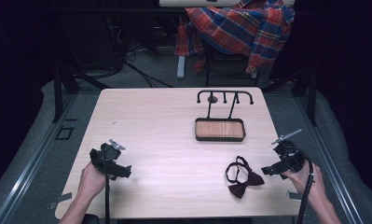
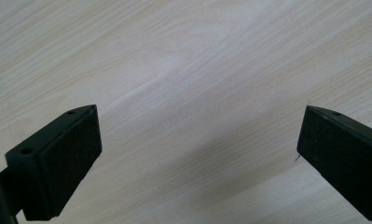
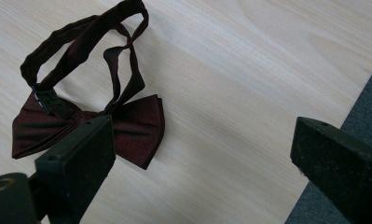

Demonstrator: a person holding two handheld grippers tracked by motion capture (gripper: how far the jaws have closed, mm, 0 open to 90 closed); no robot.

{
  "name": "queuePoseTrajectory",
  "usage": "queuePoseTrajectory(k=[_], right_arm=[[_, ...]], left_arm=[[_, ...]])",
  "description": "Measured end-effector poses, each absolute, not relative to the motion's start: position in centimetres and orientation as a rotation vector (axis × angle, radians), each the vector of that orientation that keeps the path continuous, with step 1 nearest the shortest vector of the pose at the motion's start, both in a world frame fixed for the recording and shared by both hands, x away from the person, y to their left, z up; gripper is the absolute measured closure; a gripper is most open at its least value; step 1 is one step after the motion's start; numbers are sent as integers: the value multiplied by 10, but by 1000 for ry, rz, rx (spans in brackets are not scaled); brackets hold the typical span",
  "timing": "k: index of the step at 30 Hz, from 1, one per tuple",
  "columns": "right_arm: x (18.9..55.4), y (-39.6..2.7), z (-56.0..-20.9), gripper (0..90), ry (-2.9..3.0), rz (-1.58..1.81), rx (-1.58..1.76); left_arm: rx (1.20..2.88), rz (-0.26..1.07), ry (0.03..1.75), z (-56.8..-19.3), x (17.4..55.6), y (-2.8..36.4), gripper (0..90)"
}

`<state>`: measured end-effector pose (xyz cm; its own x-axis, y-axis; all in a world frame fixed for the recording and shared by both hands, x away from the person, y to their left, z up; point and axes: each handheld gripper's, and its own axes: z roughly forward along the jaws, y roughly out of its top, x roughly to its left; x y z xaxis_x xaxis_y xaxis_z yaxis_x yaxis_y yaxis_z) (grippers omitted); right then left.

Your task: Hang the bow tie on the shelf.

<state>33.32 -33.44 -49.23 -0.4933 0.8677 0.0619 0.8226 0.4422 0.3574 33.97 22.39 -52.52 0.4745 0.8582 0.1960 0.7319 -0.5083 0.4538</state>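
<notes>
Two grippers: both are over the wooden table [image 1: 165, 140], one in each hand, and neither touches the bow tie.
Landmark: the bow tie [image 1: 242, 178], dark red, lies flat on the table near its right front corner.
Bow tie detail: the strap makes a loop on the far side of the bow; in the right gripper view the bow tie [image 3: 88, 116] lies partly behind the left jaw.
Right gripper [image 1: 280, 164]: just to the right of the bow tie, near the table edge, held by the right hand [image 1: 309, 179]; the jaws stand wide apart with nothing between them.
Right gripper, own view [image 3: 202, 154]: bare wood lies between the jaws and the bow tie is beside them, apart from the pads.
Left gripper [image 1: 110, 161]: well apart from the bow tie, far to its left, held by the left hand [image 1: 91, 181].
Left gripper, own view [image 2: 200, 149]: the jaws are wide, with bare table between them.
Tray stand [image 1: 219, 129]: behind the bow tie, a wooden tray with a black hook rail above it.
Plaid cloth [image 1: 242, 28]: far behind the bow tie, beyond the table.
</notes>
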Motion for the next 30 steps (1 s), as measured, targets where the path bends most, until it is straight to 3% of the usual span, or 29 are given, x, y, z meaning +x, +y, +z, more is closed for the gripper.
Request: queuePoseTrajectory(k=[30], right_arm=[[337, -289, -509, 54, 2641, 537, 1359]], left_arm=[[2411, 558, 1338, -526, 337, 230, 1]])
